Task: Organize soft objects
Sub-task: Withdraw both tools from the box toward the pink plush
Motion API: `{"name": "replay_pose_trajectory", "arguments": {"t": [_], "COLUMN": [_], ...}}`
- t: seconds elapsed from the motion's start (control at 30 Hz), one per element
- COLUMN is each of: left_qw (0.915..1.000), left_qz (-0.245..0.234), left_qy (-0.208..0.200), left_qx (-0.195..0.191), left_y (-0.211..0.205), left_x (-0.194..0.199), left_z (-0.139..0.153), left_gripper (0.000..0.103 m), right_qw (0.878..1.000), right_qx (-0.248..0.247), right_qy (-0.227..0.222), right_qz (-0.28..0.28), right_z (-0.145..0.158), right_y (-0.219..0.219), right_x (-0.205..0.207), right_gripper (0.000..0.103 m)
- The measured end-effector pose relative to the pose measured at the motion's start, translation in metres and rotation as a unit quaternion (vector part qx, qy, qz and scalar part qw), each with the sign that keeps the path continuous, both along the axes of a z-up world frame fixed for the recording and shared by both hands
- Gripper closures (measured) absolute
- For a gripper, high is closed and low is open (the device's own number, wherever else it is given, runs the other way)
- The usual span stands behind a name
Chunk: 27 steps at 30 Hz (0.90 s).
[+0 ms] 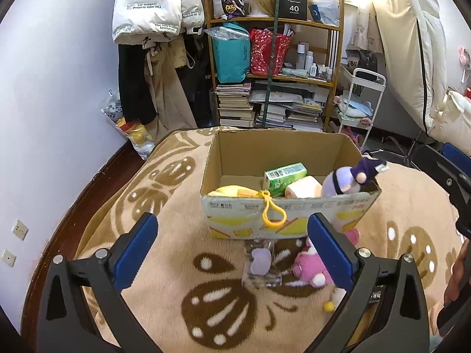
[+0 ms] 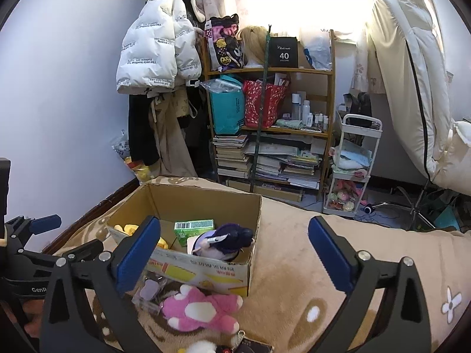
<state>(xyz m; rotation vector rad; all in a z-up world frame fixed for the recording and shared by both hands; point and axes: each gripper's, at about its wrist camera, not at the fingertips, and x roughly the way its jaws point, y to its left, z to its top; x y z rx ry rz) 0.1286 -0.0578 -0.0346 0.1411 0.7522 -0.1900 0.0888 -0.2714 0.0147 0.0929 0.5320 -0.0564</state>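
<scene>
Beige fleece blanket (image 1: 164, 267), brown-patterned, deep-piled and yielding. Far on it, corrugated box (image 1: 294, 211): stiff, light, already holding yellow plush (image 1: 232, 190), purple plush (image 1: 344, 182), green carton (image 1: 284, 176). Near, just before the box, pink plush (image 2: 203, 309): fluffy, light, squashy, unbreakable, probably best pinched across the fat body, not the thin limbs. Left beside it, clear crinkly packet (image 1: 260, 264) with lilac piece; slippery, likely needing an edge grip. Left tongs (image 1: 232, 253) wide apart, empty, low over the blanket. Right tongs (image 2: 234, 257) likewise apart, empty.
</scene>
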Motion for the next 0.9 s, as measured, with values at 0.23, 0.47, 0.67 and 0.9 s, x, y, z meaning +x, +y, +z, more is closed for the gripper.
{"name": "replay_pose_trajectory", "arguments": {"t": [0.23, 0.47, 0.67, 0.9], "left_qw": [0.9999, 0.9994, 0.9983, 0.9976], "left_qz": [-0.009, -0.027, -0.046, -0.058], "left_qy": [-0.001, 0.000, 0.005, 0.015], "left_qx": [0.011, 0.023, 0.036, 0.036], "left_y": [-0.006, -0.015, -0.025, -0.027], "left_x": [-0.025, -0.045, -0.061, -0.070], "left_z": [0.007, 0.007, 0.003, -0.003], "left_gripper": [0.002, 0.002, 0.002, 0.002], "right_qw": [1.000, 1.000, 0.999, 0.998], "right_qx": [0.002, 0.004, 0.010, 0.019], "right_qy": [0.012, 0.021, 0.040, 0.051], "right_qz": [-0.007, -0.014, -0.024, -0.033], "right_z": [0.004, 0.000, -0.004, -0.009], "right_y": [-0.004, -0.007, -0.008, -0.007], "right_x": [-0.021, -0.046, -0.059, -0.068], "right_gripper": [0.000, 0.000, 0.000, 0.000]}}
